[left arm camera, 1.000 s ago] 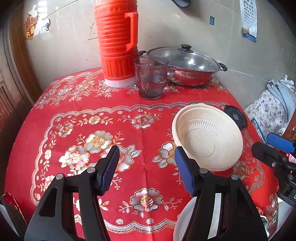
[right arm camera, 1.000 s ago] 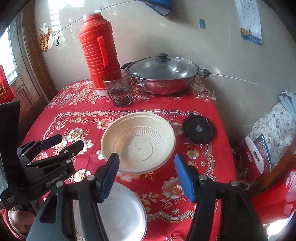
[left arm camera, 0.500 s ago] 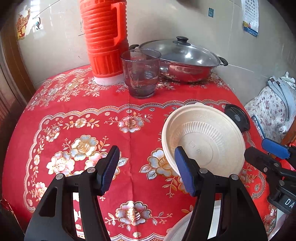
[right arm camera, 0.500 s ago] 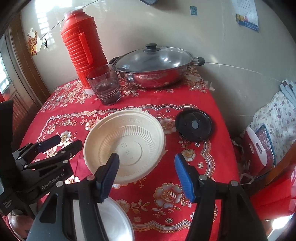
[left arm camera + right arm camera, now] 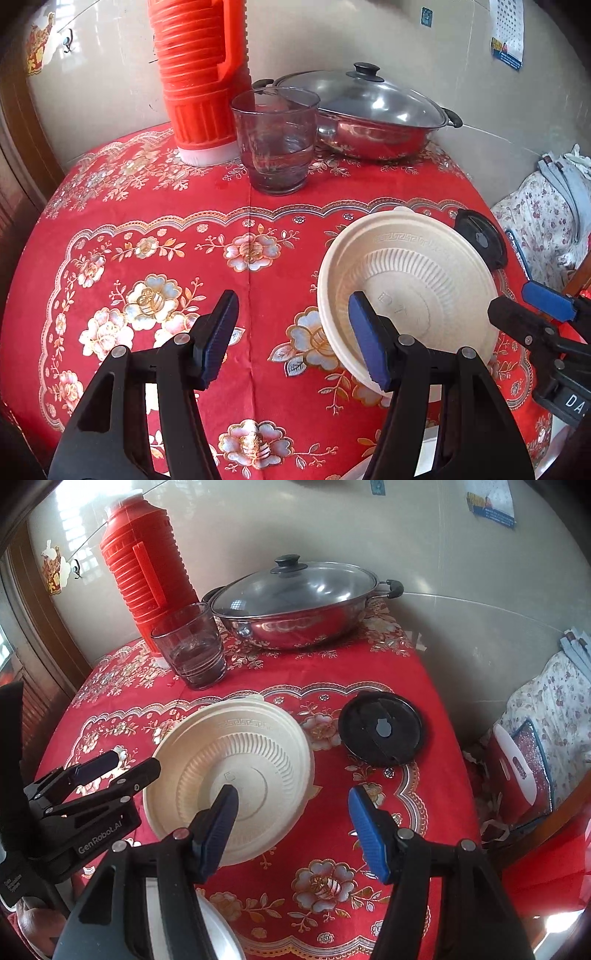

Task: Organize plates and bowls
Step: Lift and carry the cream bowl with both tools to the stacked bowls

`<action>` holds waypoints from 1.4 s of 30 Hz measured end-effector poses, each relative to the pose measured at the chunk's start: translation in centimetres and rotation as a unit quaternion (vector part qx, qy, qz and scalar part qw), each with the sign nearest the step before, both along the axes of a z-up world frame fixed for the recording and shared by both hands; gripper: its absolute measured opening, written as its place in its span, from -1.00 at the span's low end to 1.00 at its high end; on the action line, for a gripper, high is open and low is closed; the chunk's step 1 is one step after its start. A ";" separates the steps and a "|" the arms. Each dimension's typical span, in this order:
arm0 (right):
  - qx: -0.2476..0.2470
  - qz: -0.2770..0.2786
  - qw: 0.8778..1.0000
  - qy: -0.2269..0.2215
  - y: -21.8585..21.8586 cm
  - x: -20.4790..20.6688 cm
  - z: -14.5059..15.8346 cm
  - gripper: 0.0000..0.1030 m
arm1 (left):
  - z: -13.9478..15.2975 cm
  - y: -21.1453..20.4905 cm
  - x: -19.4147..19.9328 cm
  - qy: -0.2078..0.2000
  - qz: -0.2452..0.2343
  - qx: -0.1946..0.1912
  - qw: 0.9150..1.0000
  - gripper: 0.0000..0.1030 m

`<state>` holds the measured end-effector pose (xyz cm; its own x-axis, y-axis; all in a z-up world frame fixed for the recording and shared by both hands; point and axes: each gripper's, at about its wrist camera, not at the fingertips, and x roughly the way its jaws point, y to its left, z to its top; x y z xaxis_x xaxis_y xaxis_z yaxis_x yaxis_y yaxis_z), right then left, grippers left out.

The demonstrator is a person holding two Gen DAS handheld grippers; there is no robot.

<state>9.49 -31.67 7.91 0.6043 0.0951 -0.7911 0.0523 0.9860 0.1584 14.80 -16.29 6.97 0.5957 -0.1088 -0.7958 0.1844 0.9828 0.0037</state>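
Red flowered cloth [image 5: 147, 221] over the surface. Cream bowl [image 5: 406, 288] right way up near the right side, on the cloth. Bigger in both views than a second ago, and nearer to the fingers.

Left hand-held gripper [image 5: 291, 343] let go, fingers apart, nothing between them. Right blue pad [image 5: 369, 347] now in front of the bowl's near left rim; touching or not, cannot tell. A second ago, pad just short of that rim. Left pad over bare cloth.

Right hand-held gripper [image 5: 291, 823] also let go, fingers apart, nothing gripped. Left pad [image 5: 221, 827] now in front of the inside of the bowl [image 5: 232, 775], right pad over the cloth just right of it. A second ago, both pads short of the near rim.

White plate [image 5: 218, 934] at the near edge, mostly hidden behind the gripper arms; less of it showing than before.

Far side: red flask [image 5: 147, 576], glass [image 5: 192, 650] just in front of it, lidded pot [image 5: 295, 602] to the right. Black lid [image 5: 380, 731] flat on the cloth, just right of the bowl. All in the same spots as before.
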 end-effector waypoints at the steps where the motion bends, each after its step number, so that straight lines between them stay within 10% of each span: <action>1: 0.000 0.000 1.000 0.001 0.0 0.1 -0.1 0.21 | -0.1 -0.2 0.0 0.000 -0.002 0.000 1.000 0.21; 25: -0.013 0.007 0.999 0.029 0.0 2.2 -2.0 0.19 | -1.9 -1.0 1.5 0.033 -0.028 -0.014 0.999 0.21; 28: -0.010 0.006 0.999 0.041 0.0 2.5 -2.7 -0.19 | -2.2 -1.1 2.0 0.050 -0.038 -0.011 0.998 0.20; 33: 0.015 0.017 0.999 0.041 0.0 2.5 -3.1 -0.70 | -3.3 -1.1 2.5 0.088 -0.056 -0.021 0.994 -0.69; 42: -0.011 0.042 0.999 0.029 2.6 1.7 -1.0 -0.71 | -1.3 1.0 0.6 0.080 -0.039 -0.021 0.996 -0.69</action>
<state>11.16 -29.05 6.88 0.5484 0.1259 -0.8267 -0.0226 0.9905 0.1358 15.35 -15.27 5.65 0.4508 -0.1850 -0.8732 0.2560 0.9640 -0.0721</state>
